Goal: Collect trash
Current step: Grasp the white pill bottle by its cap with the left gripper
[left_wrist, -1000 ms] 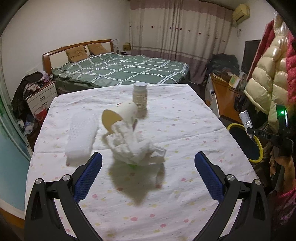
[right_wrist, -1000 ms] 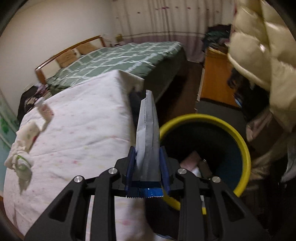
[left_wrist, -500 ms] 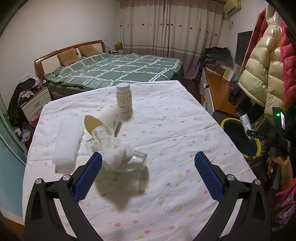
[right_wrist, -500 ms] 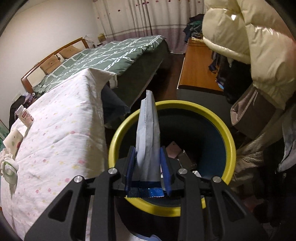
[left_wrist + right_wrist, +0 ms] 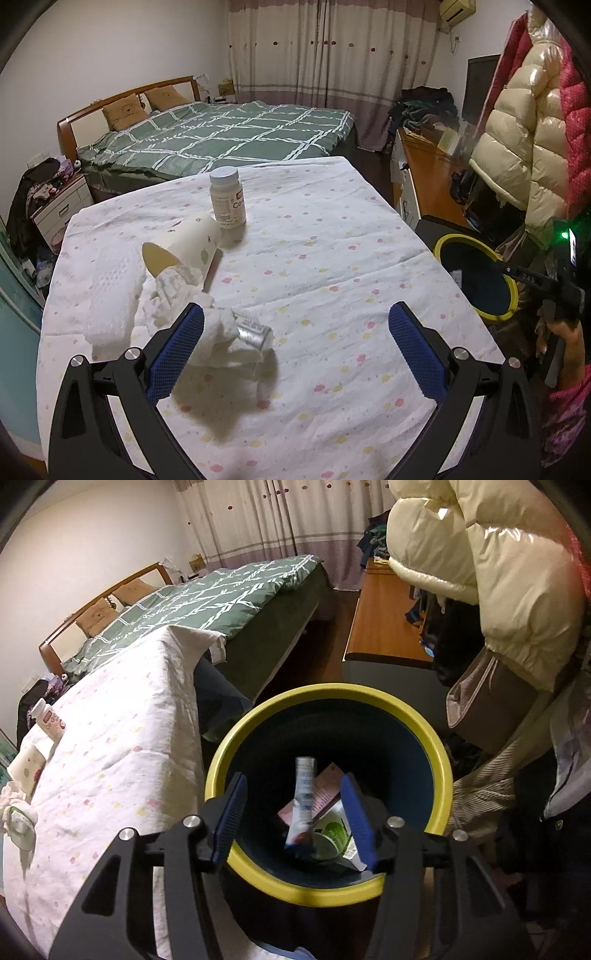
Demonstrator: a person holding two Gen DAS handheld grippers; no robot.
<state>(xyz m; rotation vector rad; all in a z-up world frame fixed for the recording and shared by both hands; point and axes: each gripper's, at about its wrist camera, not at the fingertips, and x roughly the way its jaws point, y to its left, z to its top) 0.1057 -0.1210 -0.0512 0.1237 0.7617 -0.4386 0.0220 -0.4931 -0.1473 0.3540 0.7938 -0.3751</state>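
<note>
- The table (image 5: 332, 258) bears the rest of the trash: a tipped cup (image 5: 181, 247), crumpled tissue (image 5: 218, 332) and an upright bottle (image 5: 227, 197).
- The bin (image 5: 439, 746) stands just beside the table; a wrapper (image 5: 303, 801) is inside it, with other packets.
- The right gripper (image 5: 291, 818) hangs over the bin, fingers spread, holding nothing.
- The left gripper (image 5: 295, 347) hovers over the table, fingers wide apart and empty, the tissue by its left finger.

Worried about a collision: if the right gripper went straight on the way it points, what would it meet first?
The right gripper is open, aimed into the yellow-rimmed bin. It would probably meet the grey packet inside first; depth is unclear.
</note>
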